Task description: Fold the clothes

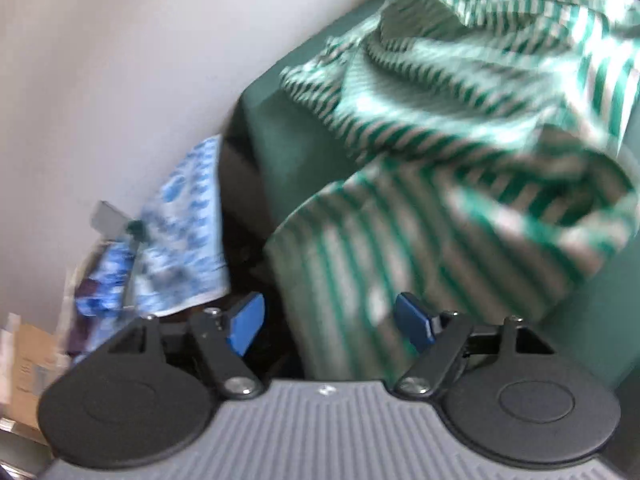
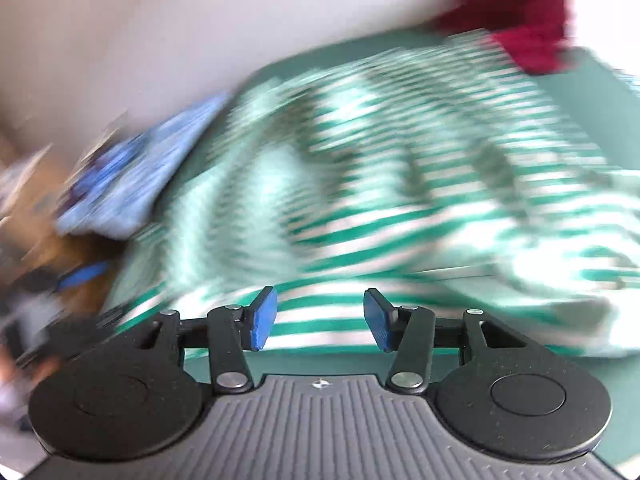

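Shirt: we see a green-and-white striped shirt lying crumpled on a green bench; it fills the centre and right of the left wrist view and most of the right wrist view.
Hanging part: in the left wrist view a flap of the shirt drapes over the bench's near edge, lower centre of the frame, with its stripes running top to bottom.
Left hand-held gripper: we read its jaws as apart, with nothing pinched; the draped flap shows in the gap between the blue pads, nearer the right pad, and we cannot tell whether it touches.
Right hand-held gripper: jaws apart, nothing clamped; a hem of the shirt lies just beyond the pads, stripes running left to right across the frame.
Key relation: we judge the shirt lies straight ahead of both grippers, spreading away toward the upper right in each view; its long axis is unclear while it is bunched.
Nearer hand: we judge the left one closest to cloth, at the hanging flap.
Other cloth: a red garment sits at the shirt's far end, upper right; a blue patterned cloth hangs left of the bench.
Blur: both views smear, the right more.
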A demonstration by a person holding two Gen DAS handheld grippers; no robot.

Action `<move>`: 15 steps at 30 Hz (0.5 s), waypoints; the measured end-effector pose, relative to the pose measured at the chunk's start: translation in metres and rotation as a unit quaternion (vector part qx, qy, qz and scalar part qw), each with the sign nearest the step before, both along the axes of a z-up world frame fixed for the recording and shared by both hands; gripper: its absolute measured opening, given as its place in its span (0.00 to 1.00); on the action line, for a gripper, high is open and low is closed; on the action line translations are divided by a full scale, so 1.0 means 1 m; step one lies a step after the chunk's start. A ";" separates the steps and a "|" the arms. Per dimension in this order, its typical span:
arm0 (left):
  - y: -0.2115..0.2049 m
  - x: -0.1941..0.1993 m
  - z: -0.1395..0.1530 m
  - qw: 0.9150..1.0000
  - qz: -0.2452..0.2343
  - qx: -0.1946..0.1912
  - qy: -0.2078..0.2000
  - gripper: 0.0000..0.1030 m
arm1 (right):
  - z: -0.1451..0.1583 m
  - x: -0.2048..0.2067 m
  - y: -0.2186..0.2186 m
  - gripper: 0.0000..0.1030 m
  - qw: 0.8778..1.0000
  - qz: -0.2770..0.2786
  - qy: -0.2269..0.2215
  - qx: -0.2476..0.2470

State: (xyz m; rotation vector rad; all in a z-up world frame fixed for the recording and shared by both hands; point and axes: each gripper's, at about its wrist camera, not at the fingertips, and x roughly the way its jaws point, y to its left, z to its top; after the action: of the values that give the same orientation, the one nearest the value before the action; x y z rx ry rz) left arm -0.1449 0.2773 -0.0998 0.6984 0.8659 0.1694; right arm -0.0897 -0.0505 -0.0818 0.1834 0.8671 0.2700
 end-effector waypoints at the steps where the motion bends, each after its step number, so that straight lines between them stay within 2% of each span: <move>1: 0.000 -0.001 0.002 1.000 0.007 0.024 0.001 0.69 | -0.001 -0.001 -0.020 0.62 0.999 -0.039 -0.003 -0.030; 2: -0.001 -0.002 0.005 0.999 0.013 0.047 0.002 0.66 | -0.002 -0.003 -0.041 0.63 0.995 -0.076 -0.005 -0.060; 3: -0.006 -0.004 0.013 0.999 0.010 0.037 -0.003 0.67 | -0.005 -0.002 -0.060 0.63 0.991 -0.105 0.001 -0.079; 6: -0.038 -0.012 0.041 0.999 -0.028 -0.035 -0.018 0.74 | -0.015 0.005 -0.109 0.64 0.975 -0.188 0.035 -0.111; 8: -0.069 -0.021 0.052 0.995 -0.062 -0.072 -0.026 0.90 | -0.021 0.006 -0.142 0.64 0.964 -0.247 0.045 -0.086; 10: -0.095 -0.024 0.047 0.993 -0.078 -0.083 -0.017 0.90 | -0.025 0.007 -0.172 0.64 0.951 -0.300 0.043 -0.056; 13: -0.116 -0.017 0.029 0.997 -0.054 -0.063 0.007 0.84 | -0.036 0.018 -0.195 0.64 0.946 -0.314 0.048 -0.060; 15: -0.122 -0.010 0.021 0.998 -0.027 -0.053 0.017 0.81 | -0.044 0.028 -0.201 0.64 0.956 -0.282 0.045 -0.072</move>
State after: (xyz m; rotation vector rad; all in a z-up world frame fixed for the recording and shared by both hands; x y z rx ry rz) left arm -0.1545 0.1551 -0.0793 0.6264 0.8810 0.0630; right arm -0.0615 -0.2513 -0.1260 0.3006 0.8836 -0.3372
